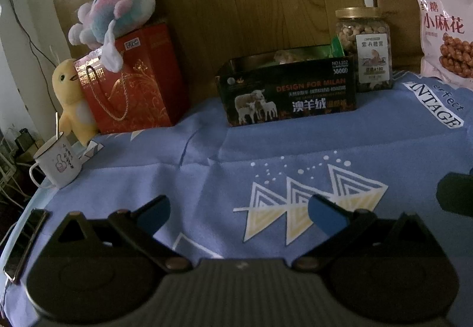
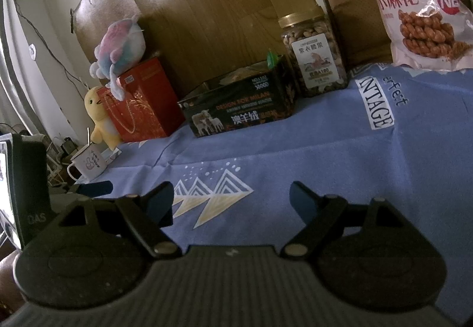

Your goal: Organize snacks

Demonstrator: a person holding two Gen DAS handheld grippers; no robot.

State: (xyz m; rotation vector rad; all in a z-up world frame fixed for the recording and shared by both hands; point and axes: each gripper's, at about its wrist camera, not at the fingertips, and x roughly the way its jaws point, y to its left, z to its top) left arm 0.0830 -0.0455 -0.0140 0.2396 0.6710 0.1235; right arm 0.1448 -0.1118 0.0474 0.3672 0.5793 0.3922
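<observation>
Both jaws spread wide, empty — left gripper (image 1: 239, 213) and right gripper (image 2: 231, 200) low over blue desk cloth (image 1: 369, 143). Farther back: black tin (image 1: 288, 90), nut jar (image 1: 366, 49) just beside it — pink snack bag (image 1: 446, 31) at right.

Contents of the black box (image 1: 291, 90) are mostly hidden behind its front wall. Right of it, the pink snack bag (image 1: 443, 28) is cut off by the frame edge.
</observation>
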